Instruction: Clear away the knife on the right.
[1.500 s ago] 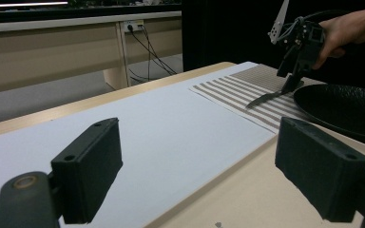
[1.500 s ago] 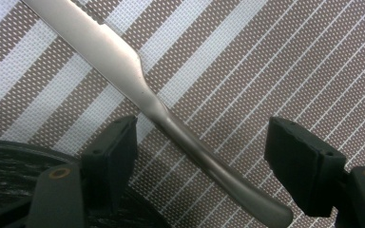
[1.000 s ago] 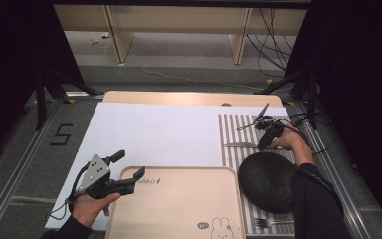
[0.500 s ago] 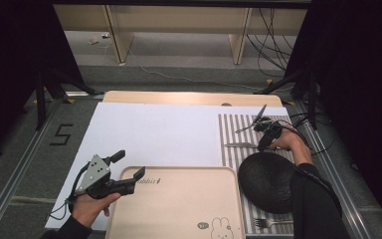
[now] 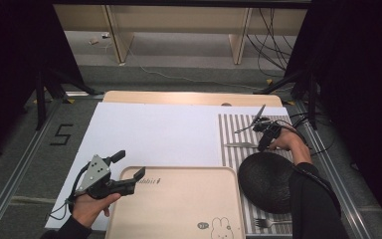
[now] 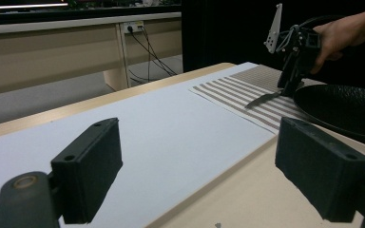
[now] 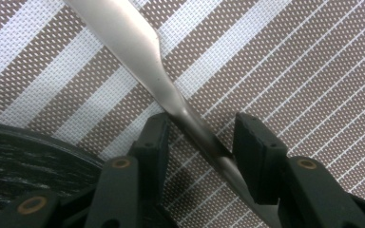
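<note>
Right gripper view | right gripper jaws closing astride knife, gap remaining | left gripper wide at tray edge

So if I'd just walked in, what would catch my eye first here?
Probably the right gripper at the far right of the table, its jaws just closing around the handle of a silver knife that lies on a striped placemat, not yet pinching it. Beside it sits a black plate, and near the front edge a tan tray with a small rabbit drawing, where the left gripper hovers open.
</note>
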A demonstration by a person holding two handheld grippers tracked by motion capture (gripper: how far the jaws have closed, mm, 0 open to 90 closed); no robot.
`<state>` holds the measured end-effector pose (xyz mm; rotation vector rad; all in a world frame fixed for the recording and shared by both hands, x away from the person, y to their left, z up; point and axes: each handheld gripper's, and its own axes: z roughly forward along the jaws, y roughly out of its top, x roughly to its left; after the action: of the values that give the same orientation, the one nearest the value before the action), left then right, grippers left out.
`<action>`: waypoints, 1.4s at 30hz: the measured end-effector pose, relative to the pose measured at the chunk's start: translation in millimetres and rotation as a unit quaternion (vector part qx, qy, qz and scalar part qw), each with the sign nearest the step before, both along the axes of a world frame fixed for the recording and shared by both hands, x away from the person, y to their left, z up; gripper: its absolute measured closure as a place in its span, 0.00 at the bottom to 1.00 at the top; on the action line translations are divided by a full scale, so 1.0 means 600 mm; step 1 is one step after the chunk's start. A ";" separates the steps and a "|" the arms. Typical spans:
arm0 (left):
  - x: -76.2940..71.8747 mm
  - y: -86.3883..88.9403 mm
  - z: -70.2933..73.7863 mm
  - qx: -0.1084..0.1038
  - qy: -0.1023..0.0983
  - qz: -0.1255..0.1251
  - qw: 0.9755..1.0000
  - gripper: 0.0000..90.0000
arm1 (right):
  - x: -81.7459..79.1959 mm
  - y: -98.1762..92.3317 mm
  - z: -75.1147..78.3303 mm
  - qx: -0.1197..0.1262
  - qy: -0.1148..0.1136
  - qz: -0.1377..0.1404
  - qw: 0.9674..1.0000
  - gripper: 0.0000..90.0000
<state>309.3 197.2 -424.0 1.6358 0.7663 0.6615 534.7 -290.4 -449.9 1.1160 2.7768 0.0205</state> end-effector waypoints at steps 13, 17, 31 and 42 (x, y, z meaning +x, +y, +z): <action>0.000 0.000 0.000 0.001 0.000 0.000 1.000 0.17 | -0.006 0.007 0.001 0.002 0.012 0.023 1.000 0.83; 0.000 0.000 0.000 0.000 0.000 -0.001 1.000 0.17 | -0.007 0.010 0.001 0.000 0.013 0.035 0.999 0.88; 0.000 -0.001 0.000 0.000 -0.001 -0.001 1.000 0.17 | -0.010 0.009 0.008 -0.013 -0.018 0.054 0.998 0.89; 0.000 -0.001 0.000 0.000 0.000 -0.001 1.000 0.17 | -0.009 0.008 0.063 -0.023 -0.079 0.068 0.994 0.89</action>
<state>309.4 196.6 -424.3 1.6367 0.7644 0.6609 529.0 -285.8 -412.2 0.8735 2.6913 0.0571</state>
